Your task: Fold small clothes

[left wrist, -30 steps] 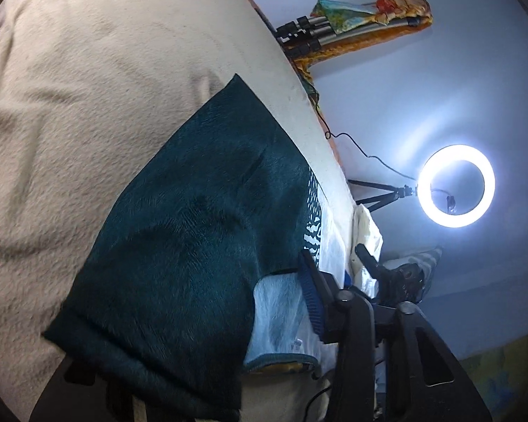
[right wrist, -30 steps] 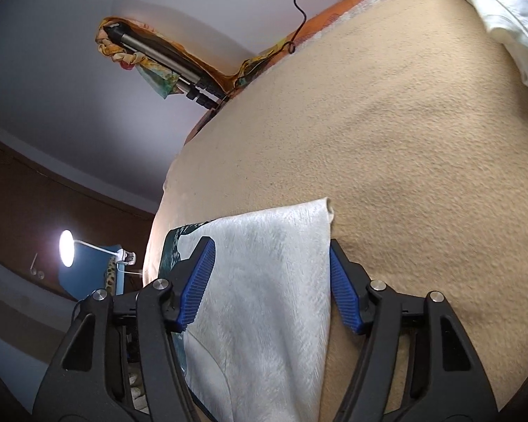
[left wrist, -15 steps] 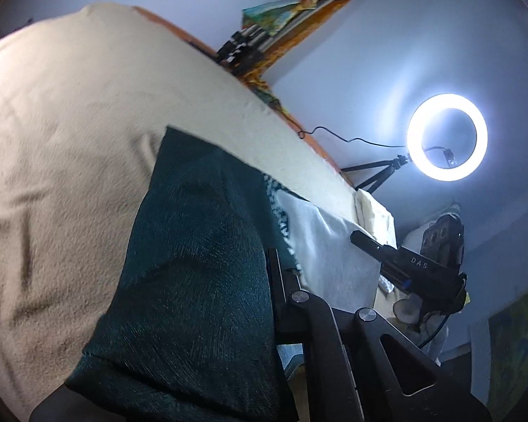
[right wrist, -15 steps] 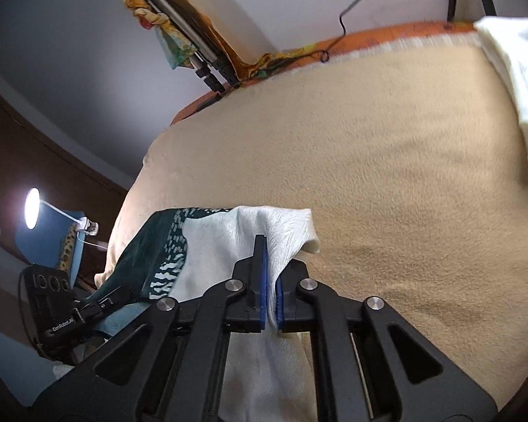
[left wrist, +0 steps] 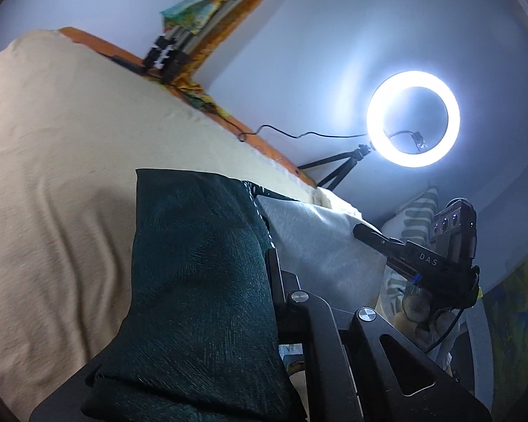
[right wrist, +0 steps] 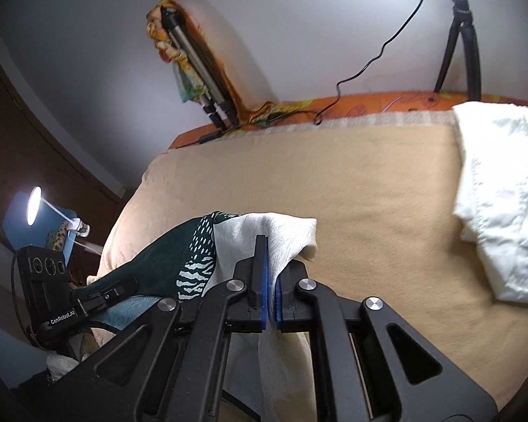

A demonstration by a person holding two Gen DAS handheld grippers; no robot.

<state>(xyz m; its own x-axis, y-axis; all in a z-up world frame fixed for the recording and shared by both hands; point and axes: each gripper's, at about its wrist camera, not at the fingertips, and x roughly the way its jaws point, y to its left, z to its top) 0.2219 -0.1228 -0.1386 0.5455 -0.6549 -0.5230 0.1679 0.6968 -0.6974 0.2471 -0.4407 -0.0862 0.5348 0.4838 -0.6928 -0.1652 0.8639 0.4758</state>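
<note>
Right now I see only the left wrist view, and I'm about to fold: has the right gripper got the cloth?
Observer: Yes, the right gripper has its blue pads shut on the cloth, at its white corner.
Operator: Anything lying ahead of it?
Observer: A white garment lies on the blanket, off to the right, apart from the cloth.
Operator: And my own side?
Observer: The left gripper pinches the cloth's green edge at its tip.
</note>
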